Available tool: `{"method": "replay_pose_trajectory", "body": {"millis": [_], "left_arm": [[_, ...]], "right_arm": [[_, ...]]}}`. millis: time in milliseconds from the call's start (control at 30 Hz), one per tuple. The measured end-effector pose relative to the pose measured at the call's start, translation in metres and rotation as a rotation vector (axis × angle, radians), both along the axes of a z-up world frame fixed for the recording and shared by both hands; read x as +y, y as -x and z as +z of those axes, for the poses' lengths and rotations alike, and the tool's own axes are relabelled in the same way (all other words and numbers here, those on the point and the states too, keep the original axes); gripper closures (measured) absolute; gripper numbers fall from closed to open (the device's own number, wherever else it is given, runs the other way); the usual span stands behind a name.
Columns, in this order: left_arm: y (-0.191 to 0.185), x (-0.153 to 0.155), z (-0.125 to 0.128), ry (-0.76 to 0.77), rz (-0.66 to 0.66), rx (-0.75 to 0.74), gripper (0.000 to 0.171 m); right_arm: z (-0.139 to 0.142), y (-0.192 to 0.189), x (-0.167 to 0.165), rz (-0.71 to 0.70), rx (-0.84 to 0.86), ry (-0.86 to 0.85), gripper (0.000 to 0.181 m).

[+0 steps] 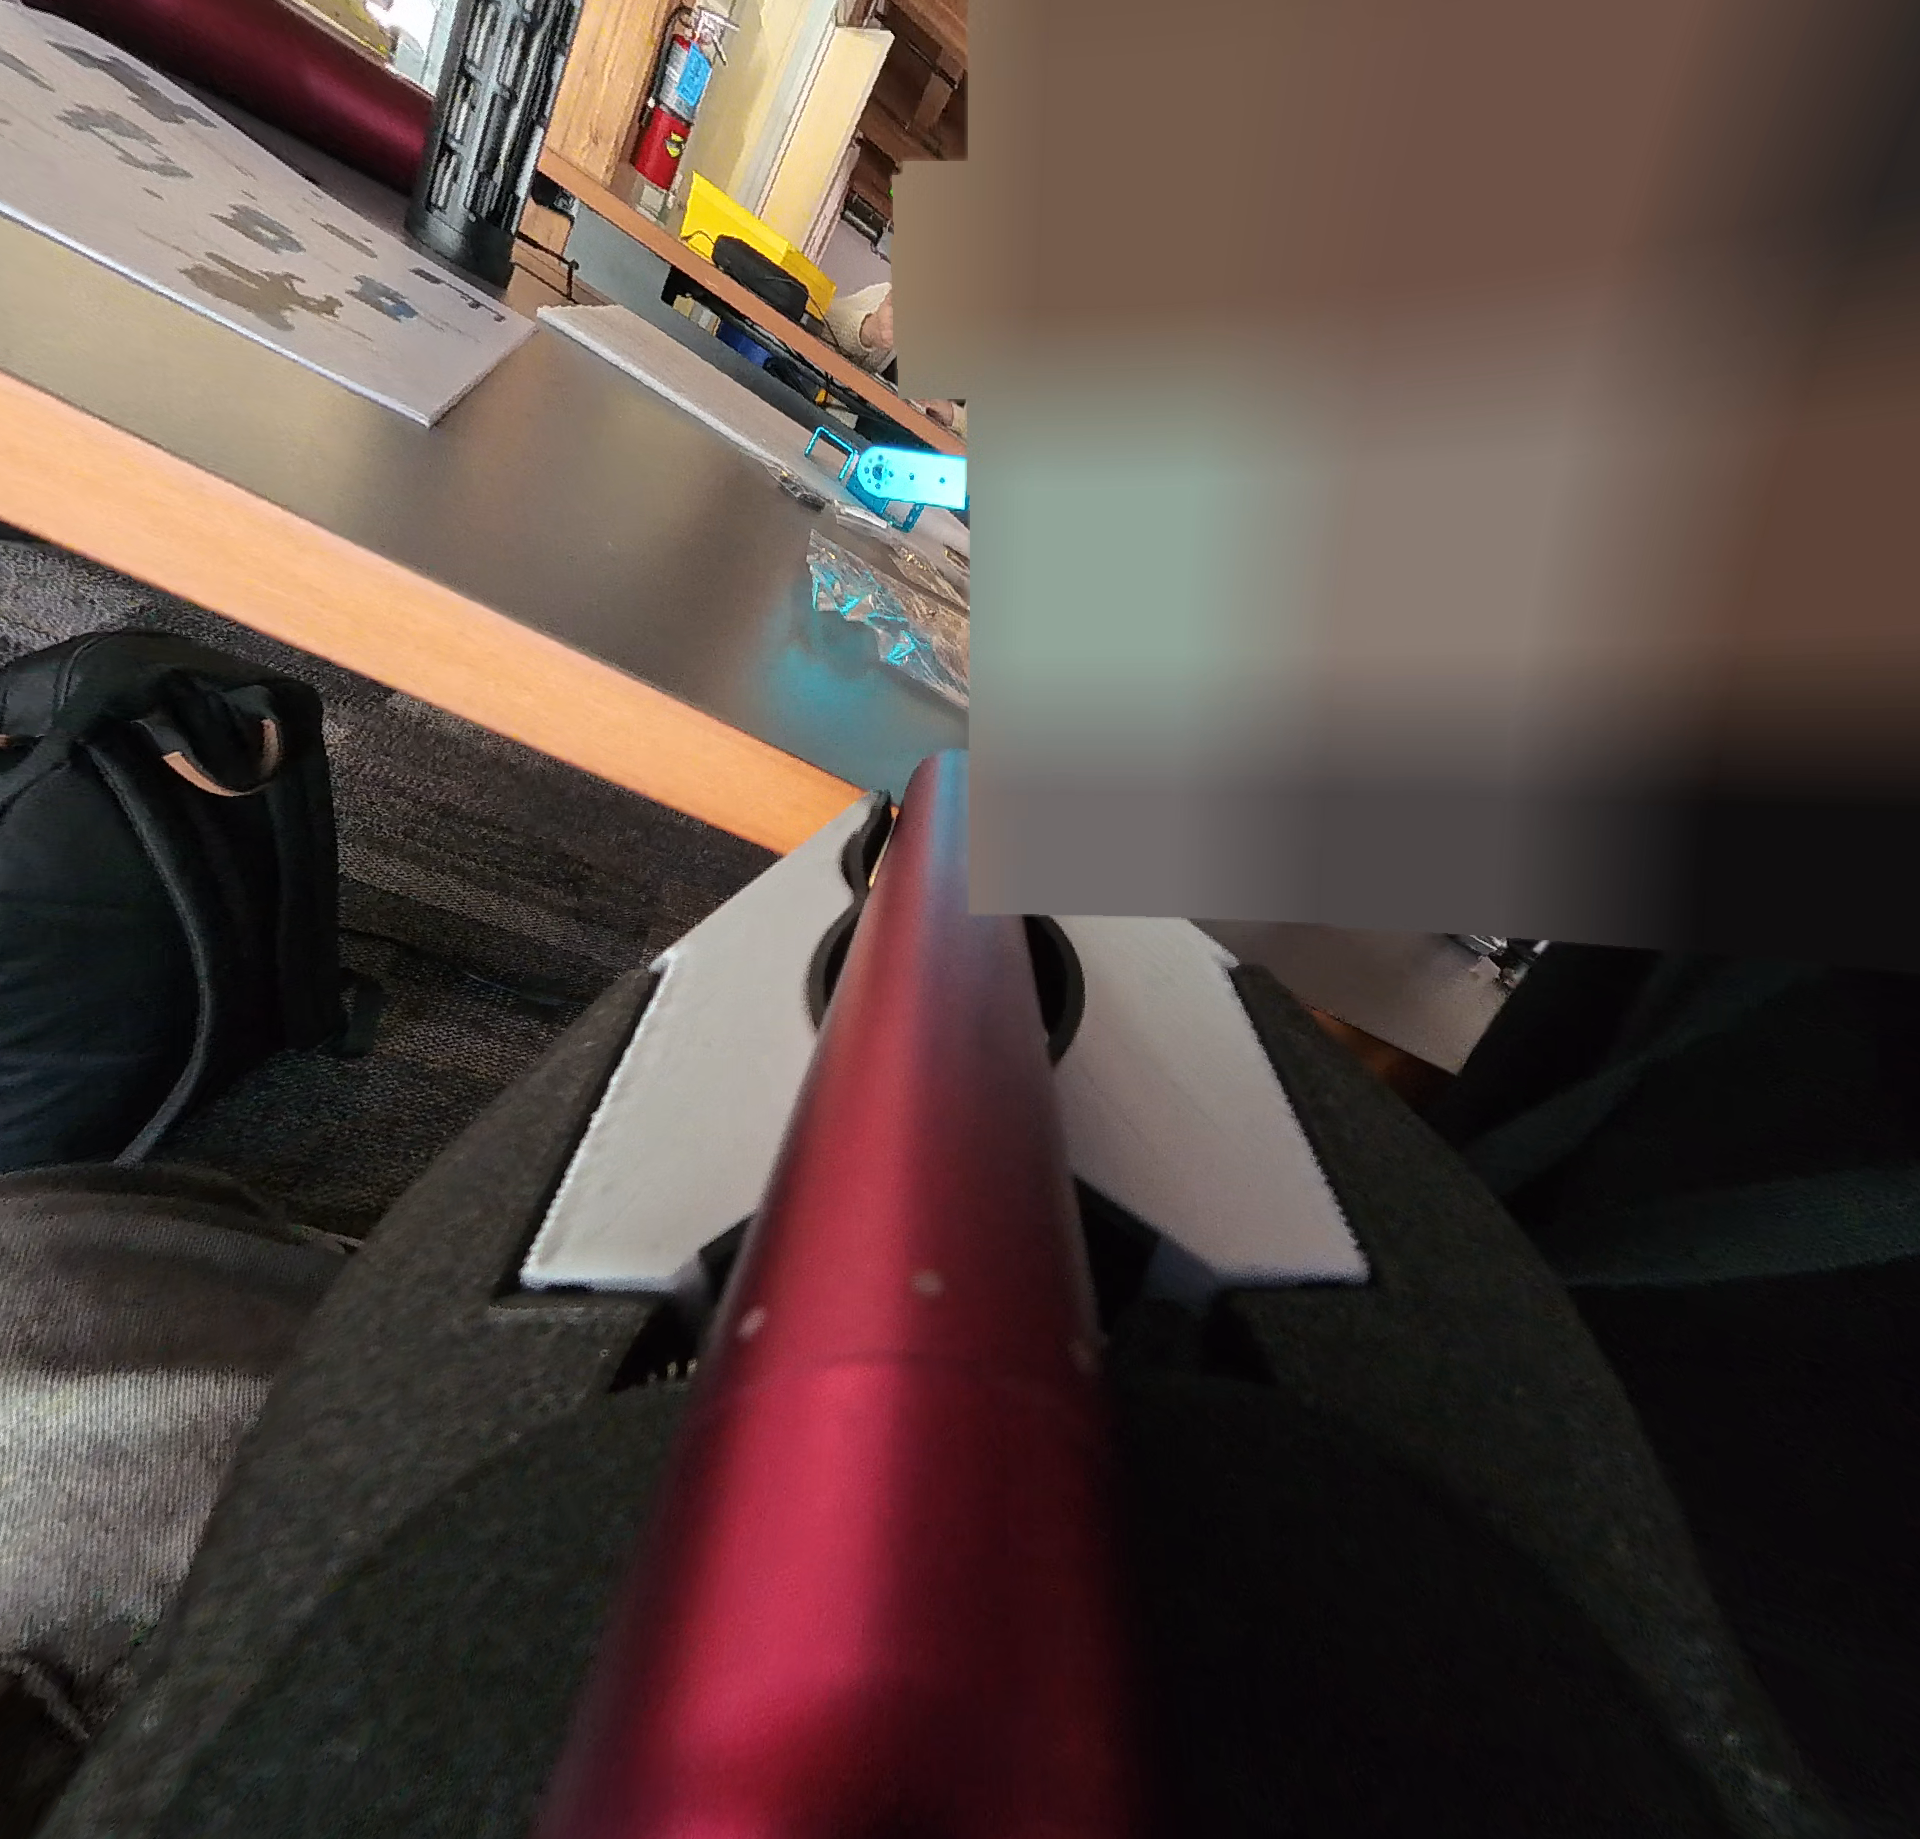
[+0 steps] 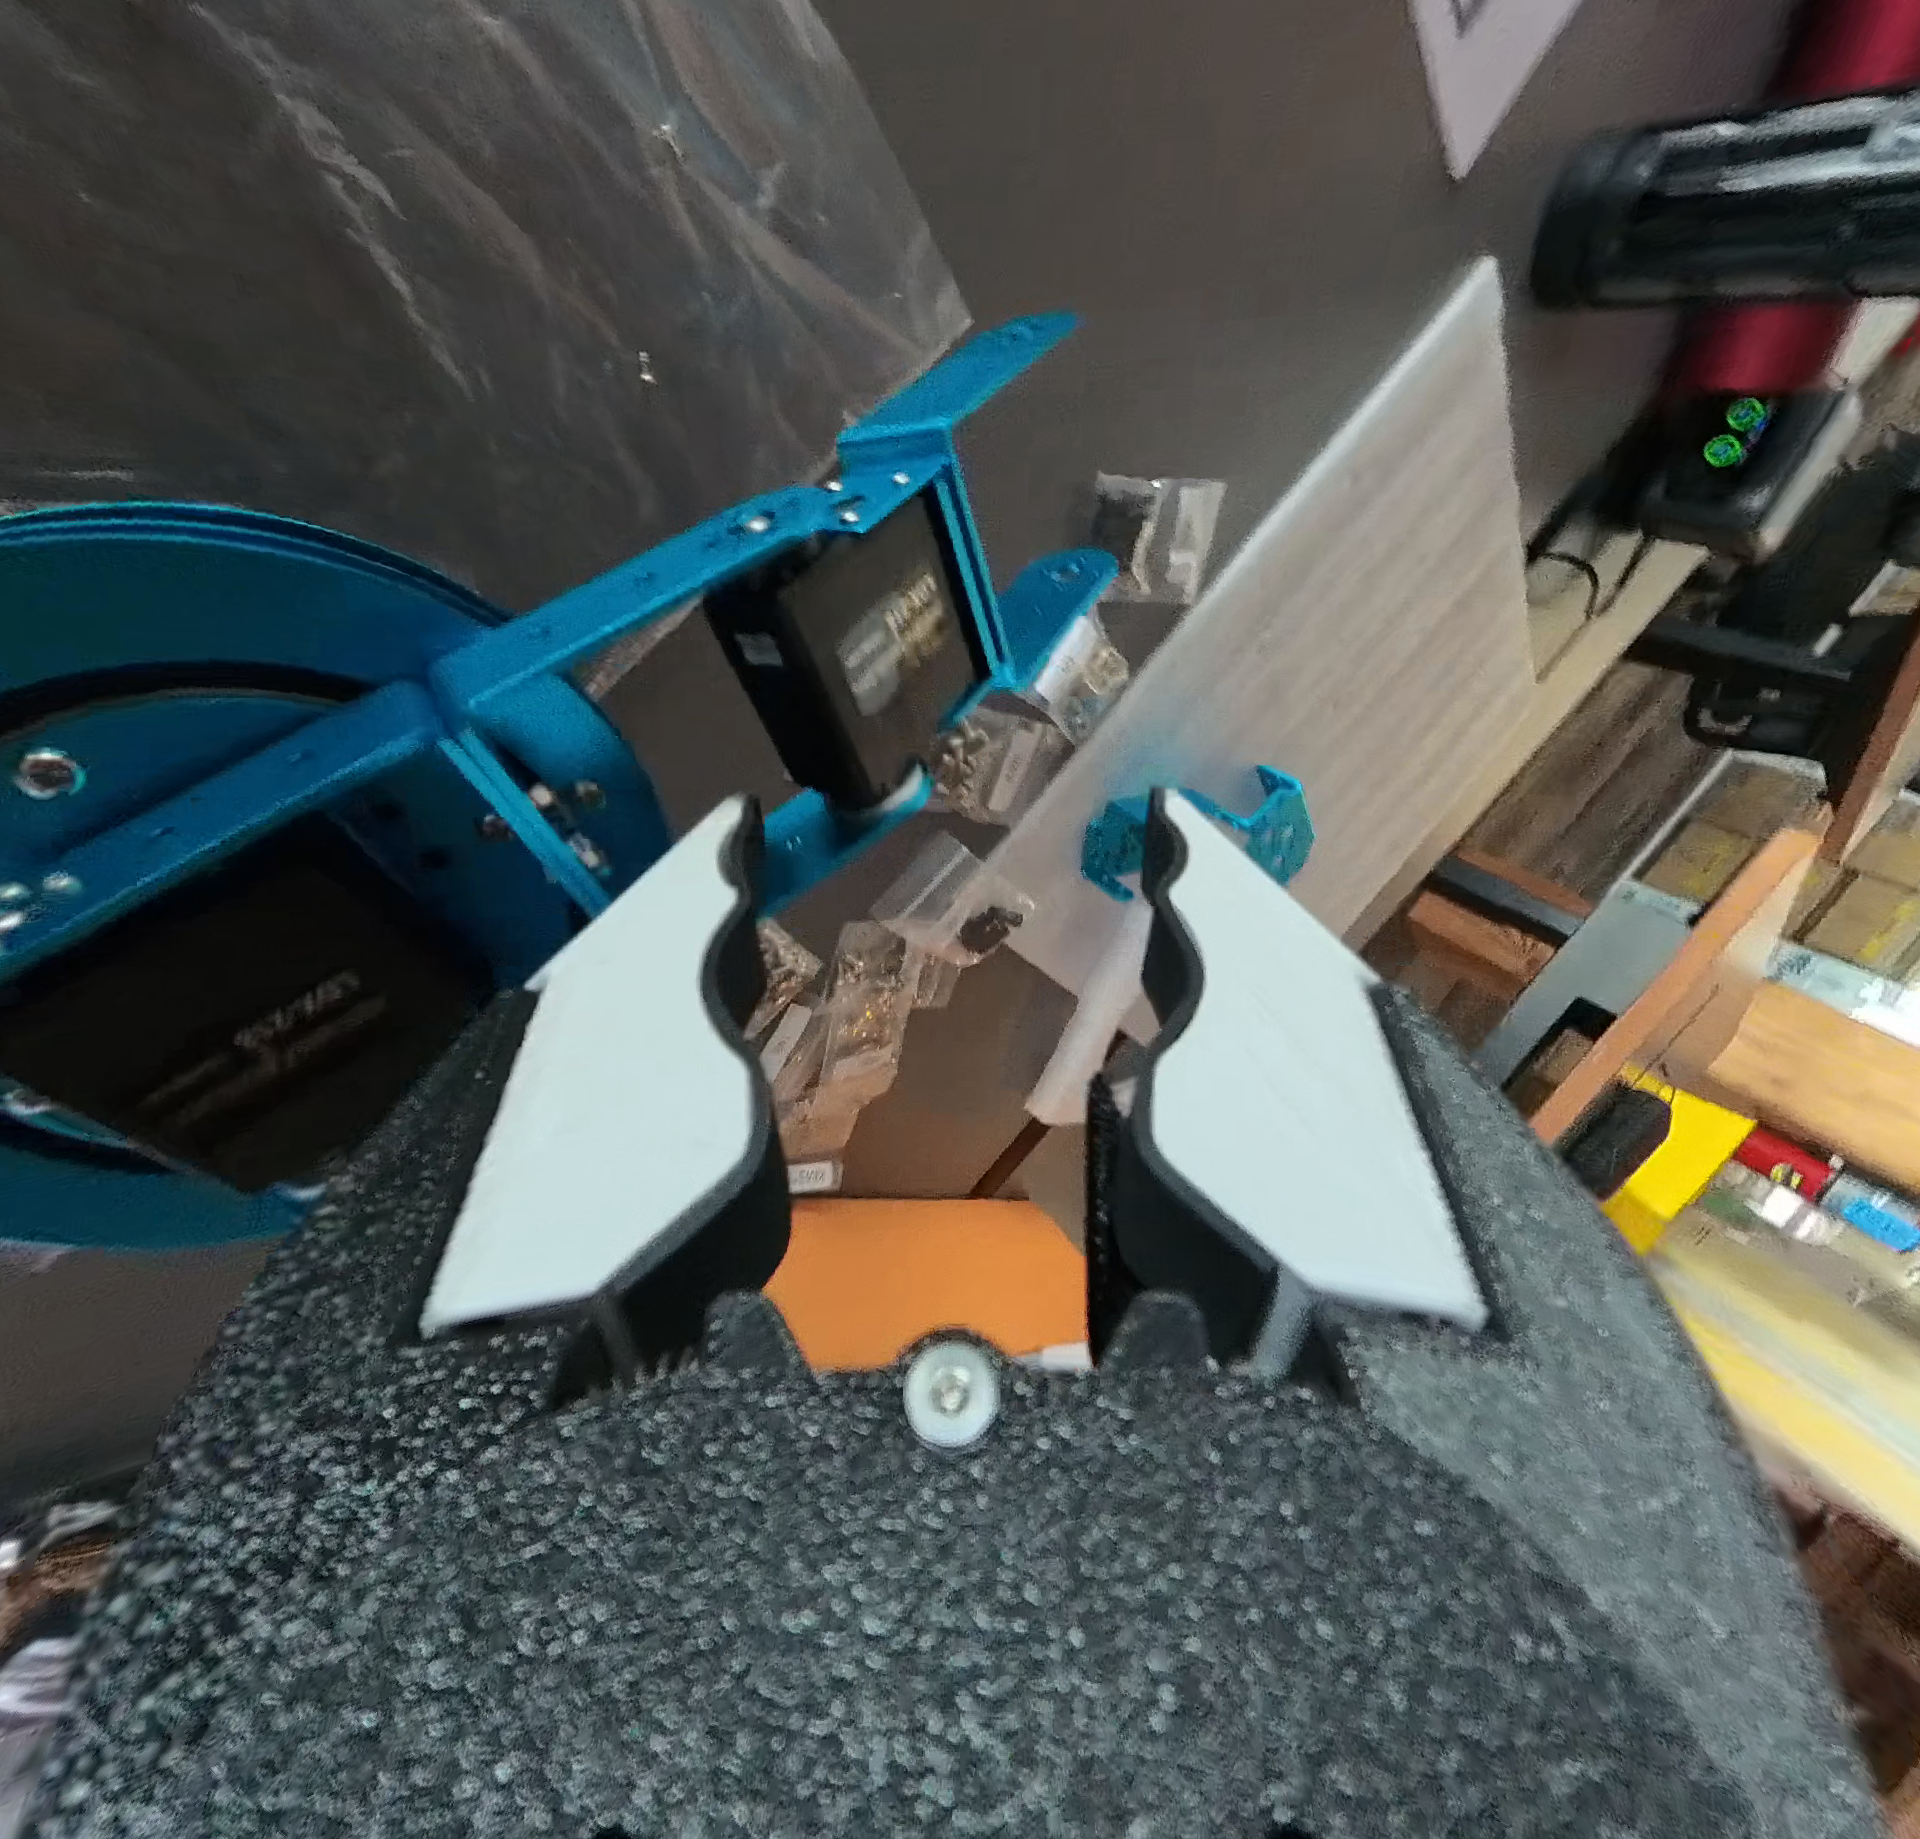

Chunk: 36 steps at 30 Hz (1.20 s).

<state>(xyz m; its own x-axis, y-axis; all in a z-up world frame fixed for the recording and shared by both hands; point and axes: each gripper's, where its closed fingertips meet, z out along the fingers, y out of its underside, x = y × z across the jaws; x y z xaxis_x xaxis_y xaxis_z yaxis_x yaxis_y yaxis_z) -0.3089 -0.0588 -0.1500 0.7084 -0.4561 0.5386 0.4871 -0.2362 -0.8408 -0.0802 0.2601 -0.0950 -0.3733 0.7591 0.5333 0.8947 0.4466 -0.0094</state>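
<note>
Left gripper [image 1: 940, 916] clamps a red metal tube [image 1: 904, 1322] just off the table [image 1: 582, 501] edge; right gripper [image 2: 951, 906], jaws wide & empty, near blue servo bracket [image 2: 790, 584]. Best kept level, approx.

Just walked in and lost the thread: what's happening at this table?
The left hand-held gripper is shut on a red tube that runs out past its fingers toward the table. The right hand-held gripper is open and empty, near a blue bracket frame holding black servos, with small parts bags beyond.
</note>
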Motion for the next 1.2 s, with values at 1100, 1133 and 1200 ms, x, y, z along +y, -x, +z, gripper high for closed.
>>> {"method": "replay_pose_trajectory", "body": {"millis": [1100,1133,1200], "left_arm": [[-0.129,0.238,0.025,0.163,-0.59,0.524,0.149],[-0.134,0.24,0.025,0.155,-0.61,0.521,0.149],[-0.139,0.244,0.016,0.157,-0.626,0.575,0.149]], "right_arm": [[-0.018,0.049,-0.217,-0.475,1.172,0.824,0.134],[-0.019,0.047,-0.216,-0.472,1.17,0.8,0.135],[-0.021,0.041,-0.212,-0.484,1.166,0.762,0.136]]}}
